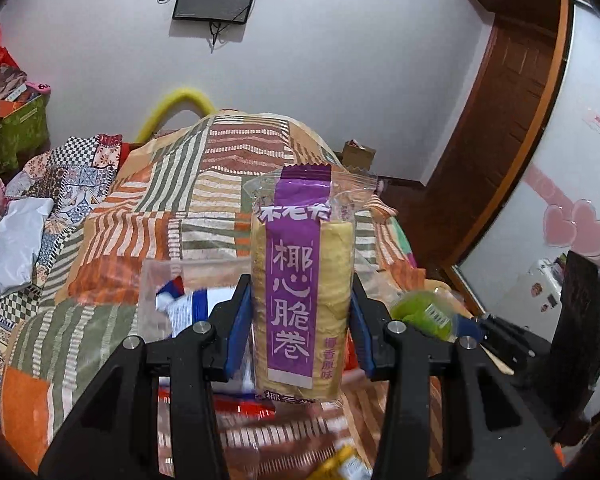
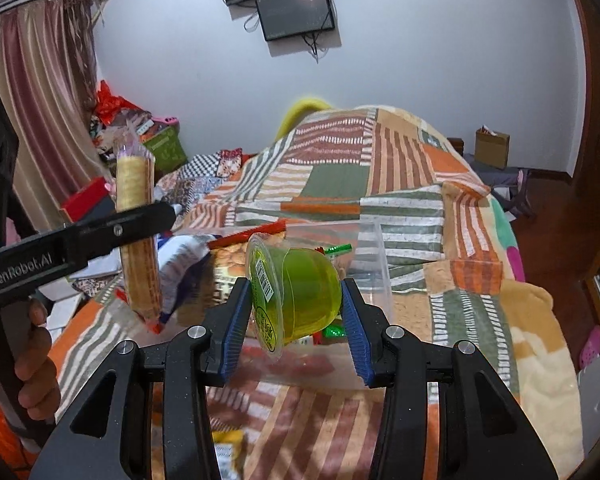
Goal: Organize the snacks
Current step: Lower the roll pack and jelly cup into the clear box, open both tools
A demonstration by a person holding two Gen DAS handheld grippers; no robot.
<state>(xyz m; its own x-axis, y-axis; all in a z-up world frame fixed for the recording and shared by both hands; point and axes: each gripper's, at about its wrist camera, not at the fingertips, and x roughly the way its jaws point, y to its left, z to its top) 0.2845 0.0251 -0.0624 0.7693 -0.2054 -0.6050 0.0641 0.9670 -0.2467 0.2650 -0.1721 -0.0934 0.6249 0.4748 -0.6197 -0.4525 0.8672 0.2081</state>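
A: Left wrist view first. How many snacks?

B: One coconut crisp roll pack with a purple label, upright, pinched between the jaws of the left gripper. Behind it is one clear plastic bin on the patchwork bedspread, with a blue-and-white packet inside. A red wrapper lies below the roll and a yellow packet sits at the bottom edge. At the right, one green jelly cup shows beside the other gripper's blue pad.

A: And the right wrist view?

B: The right gripper has its jaws clamped on that green jelly cup, tipped on its side with the labelled lid facing left, held over the clear plastic bin. In the bin I see a biscuit packet and two green-foil sweets. To the left, the left gripper holds the roll pack upright, partly blocking the bin's left side. One yellow packet lies between the gripper's arms at the bottom.

A: Surroundings?

B: Two screens on the wall, a curtain.
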